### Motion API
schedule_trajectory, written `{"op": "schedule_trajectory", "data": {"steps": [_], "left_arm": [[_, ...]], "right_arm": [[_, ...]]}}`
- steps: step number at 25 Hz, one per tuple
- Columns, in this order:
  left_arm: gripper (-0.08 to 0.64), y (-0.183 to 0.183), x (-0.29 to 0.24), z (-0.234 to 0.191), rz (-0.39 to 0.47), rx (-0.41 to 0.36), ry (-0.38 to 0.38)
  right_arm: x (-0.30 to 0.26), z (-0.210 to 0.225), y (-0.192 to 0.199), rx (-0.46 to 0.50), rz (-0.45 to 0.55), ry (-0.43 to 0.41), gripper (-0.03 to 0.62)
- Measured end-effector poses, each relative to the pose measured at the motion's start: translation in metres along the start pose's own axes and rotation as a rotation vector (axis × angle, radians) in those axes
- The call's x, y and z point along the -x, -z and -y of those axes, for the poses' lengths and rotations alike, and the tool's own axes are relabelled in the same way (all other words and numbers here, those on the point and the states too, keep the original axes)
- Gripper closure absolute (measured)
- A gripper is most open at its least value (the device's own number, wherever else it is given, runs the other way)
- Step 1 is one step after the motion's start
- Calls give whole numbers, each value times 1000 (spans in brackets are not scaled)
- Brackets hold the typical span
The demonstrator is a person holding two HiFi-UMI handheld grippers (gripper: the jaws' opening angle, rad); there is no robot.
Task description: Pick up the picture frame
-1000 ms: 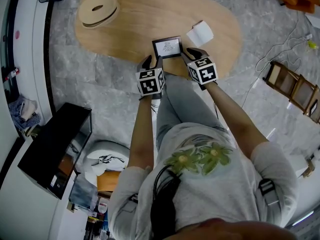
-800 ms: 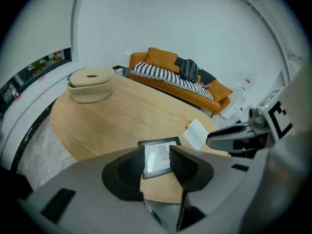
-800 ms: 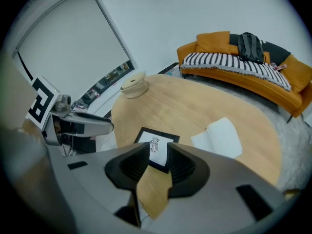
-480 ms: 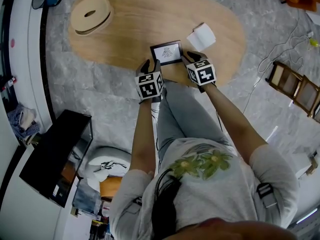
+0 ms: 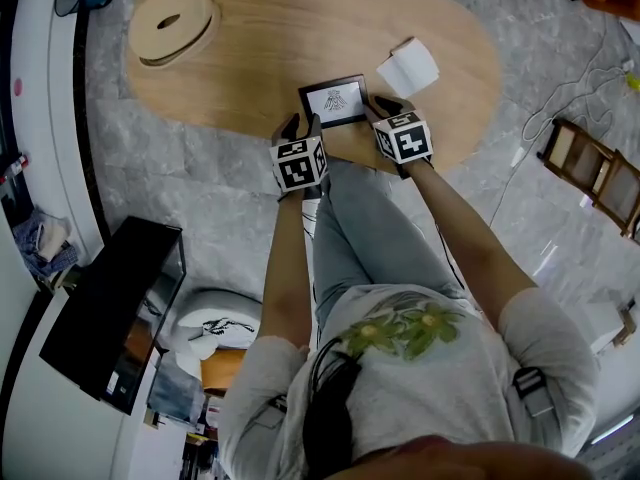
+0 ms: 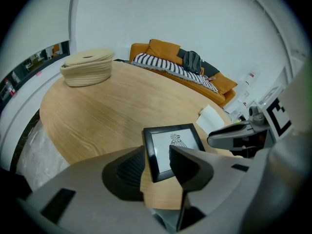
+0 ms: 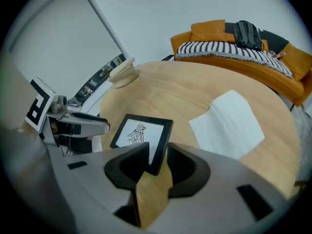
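A small black picture frame (image 5: 334, 100) holding a white print of a bird lies near the front edge of the oval wooden table (image 5: 260, 38). My left gripper (image 5: 303, 126) is at the frame's near-left corner. In the left gripper view the frame (image 6: 176, 141) has its left border between the jaws, which press close on both sides of it. My right gripper (image 5: 376, 114) is at the near-right corner. In the right gripper view the frame (image 7: 142, 133) fills the narrow gap between the jaws with its right edge.
A white folded paper (image 5: 408, 68) lies just right of the frame. A round woven lidded basket (image 5: 168, 23) sits at the table's far left. Beyond the table stands an orange sofa (image 6: 180, 67). The person's legs (image 5: 350, 228) are at the table's front edge.
Both grippers stay at the frame's near corners. The view has shifted slightly and the frame has not visibly moved on the table.
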State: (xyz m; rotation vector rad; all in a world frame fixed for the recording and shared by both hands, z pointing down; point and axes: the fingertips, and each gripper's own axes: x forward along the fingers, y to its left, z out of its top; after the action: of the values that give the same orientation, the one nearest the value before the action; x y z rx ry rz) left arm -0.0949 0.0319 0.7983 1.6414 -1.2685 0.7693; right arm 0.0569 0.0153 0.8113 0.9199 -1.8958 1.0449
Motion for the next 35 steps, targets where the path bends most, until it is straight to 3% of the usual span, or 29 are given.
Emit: {"op": "schedule_trajectory", "data": {"steps": [19,25,31,35], "left_arm": [[431,26,-36,-13,-87,41,-28],[453,27,-37,-12,-71,37,-12],[457,28,-37,-12,-59,111,25],[471,28,-37,-11,-61,121,40]], "right_arm": [[-27,6,11,0,-54,-34,469],[-28,2,11,13,-39,-41,477],[-27,1,12,-34,-21,-49,502],[-26,1,12,-49,-23,-48,511]]}}
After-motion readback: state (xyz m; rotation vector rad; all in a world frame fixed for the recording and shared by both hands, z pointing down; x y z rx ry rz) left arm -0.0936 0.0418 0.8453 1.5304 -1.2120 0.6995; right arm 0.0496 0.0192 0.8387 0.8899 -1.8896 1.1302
